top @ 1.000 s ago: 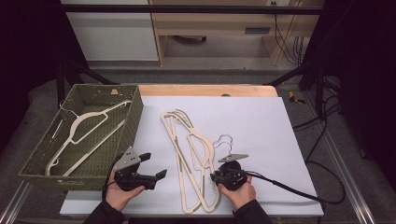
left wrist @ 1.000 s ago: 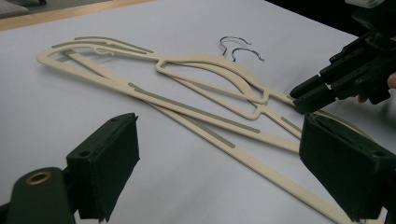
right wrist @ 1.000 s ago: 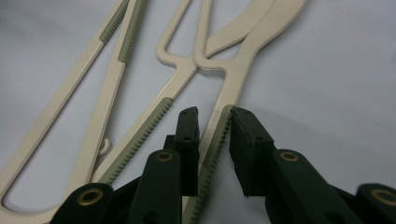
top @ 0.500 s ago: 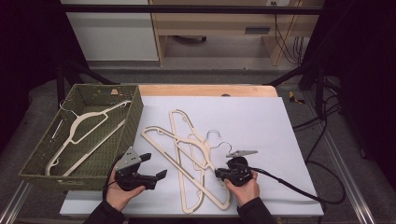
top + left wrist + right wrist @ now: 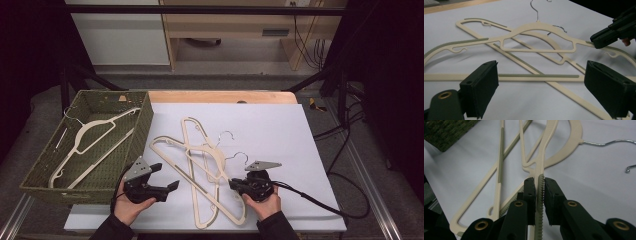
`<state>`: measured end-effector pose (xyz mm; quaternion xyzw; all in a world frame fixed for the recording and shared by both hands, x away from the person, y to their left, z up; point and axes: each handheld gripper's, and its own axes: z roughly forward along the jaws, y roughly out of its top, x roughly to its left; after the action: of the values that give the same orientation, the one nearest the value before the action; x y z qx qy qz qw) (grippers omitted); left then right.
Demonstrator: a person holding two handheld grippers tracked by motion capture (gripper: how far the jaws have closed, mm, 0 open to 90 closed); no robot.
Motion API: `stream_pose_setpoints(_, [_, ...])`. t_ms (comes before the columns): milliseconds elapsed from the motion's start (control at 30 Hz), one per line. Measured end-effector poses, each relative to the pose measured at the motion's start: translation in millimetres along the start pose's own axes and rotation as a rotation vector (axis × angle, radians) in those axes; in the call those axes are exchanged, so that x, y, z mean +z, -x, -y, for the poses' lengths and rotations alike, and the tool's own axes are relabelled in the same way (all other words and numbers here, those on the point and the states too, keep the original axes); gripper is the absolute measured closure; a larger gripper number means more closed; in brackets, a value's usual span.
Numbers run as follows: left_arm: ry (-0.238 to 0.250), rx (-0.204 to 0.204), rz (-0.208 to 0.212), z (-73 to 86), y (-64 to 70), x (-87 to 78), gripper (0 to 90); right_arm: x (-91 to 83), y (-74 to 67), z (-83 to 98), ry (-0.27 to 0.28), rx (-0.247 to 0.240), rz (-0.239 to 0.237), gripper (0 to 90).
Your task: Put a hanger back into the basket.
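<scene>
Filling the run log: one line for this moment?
right gripper: shut on top hanger shoulder | left gripper: open, empty | second hanger: on table | basket: one hanger inside

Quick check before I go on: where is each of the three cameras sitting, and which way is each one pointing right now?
High view: above the person's side, looking forward and down on the white table, basket, both hands and grippers.
Left gripper view: rides the left gripper, looking between its open jaws across the crossed hangers.
Right gripper view: rides the right gripper, jaws shut on a hanger's ridged arm.
Shared: the left gripper view also catches the right gripper on the hanger.
</scene>
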<state>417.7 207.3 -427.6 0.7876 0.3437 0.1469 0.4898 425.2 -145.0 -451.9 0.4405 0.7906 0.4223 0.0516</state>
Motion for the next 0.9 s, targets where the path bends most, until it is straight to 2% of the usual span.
stream_pose_setpoints(67, [0.005,-0.007,-0.001,-2.2,0.1,-0.3,12.0,-1.4,0.1,-0.2,0.01,-0.012,-0.016,83.1])
stream_pose_setpoints(100, [0.012,-0.006,-0.002,-5.4,0.4,-0.4,12.1,-3.1,-0.7,-0.3,0.027,-0.018,-0.015,90.0])
stream_pose_setpoints(133, [0.017,-0.005,-0.002,-7.9,0.6,-0.5,12.1,-7.6,-2.2,-1.8,0.045,-0.028,-0.04,90.0])
stream_pose_setpoints(167, [0.018,-0.001,-0.002,-10.8,0.9,-0.4,12.1,-8.6,-3.3,-2.0,0.046,-0.046,-0.043,90.0])
stream_pose_setpoints(300, [0.028,0.007,-0.008,-20.0,3.2,1.6,12.1,-1.6,-7.2,0.8,0.002,-0.061,-0.063,90.0])
stream_pose_setpoints(367, [0.027,0.013,-0.004,-19.4,4.2,0.9,12.1,0.7,-6.9,2.1,-0.002,-0.057,-0.047,90.0])
stream_pose_setpoints(433, [0.026,0.005,-0.003,-17.3,3.2,0.6,12.0,3.6,-6.4,2.8,0.001,-0.052,-0.033,82.7])
stream_pose_setpoints(500, [0.026,-0.006,-0.004,-15.5,1.3,0.6,12.0,8.9,-6.1,4.9,-0.016,-0.054,-0.04,74.8])
stream_pose_setpoints(600, [0.027,-0.01,-0.006,-13.8,-0.6,-0.5,11.9,18.7,-7.4,8.8,-0.052,-0.046,-0.044,67.5])
stream_pose_setpoints(700, [0.027,-0.013,-0.007,-12.6,-1.4,-0.8,11.6,26.2,-8.8,12.2,-0.085,-0.069,-0.028,65.0])
stream_pose_setpoints(733, [0.027,-0.014,-0.008,-12.3,-1.6,-0.6,11.4,28.2,-9.7,13.2,-0.099,-0.075,-0.036,65.2])
stream_pose_setpoints(800, [0.024,-0.016,-0.008,-11.6,-1.9,-0.6,11.4,29.6,-15.2,14.2,-0.105,-0.079,-0.01,65.5])
stream_pose_setpoints(833, [0.023,-0.015,-0.008,-11.4,-1.9,-0.6,11.3,29.6,-15.5,14.1,-0.106,-0.106,-0.008,65.9])
stream_pose_setpoints(900, [0.023,-0.016,-0.008,-11.2,-1.8,-0.7,11.3,30.8,-18.8,14.4,-0.11,-0.12,0.026,69.0])
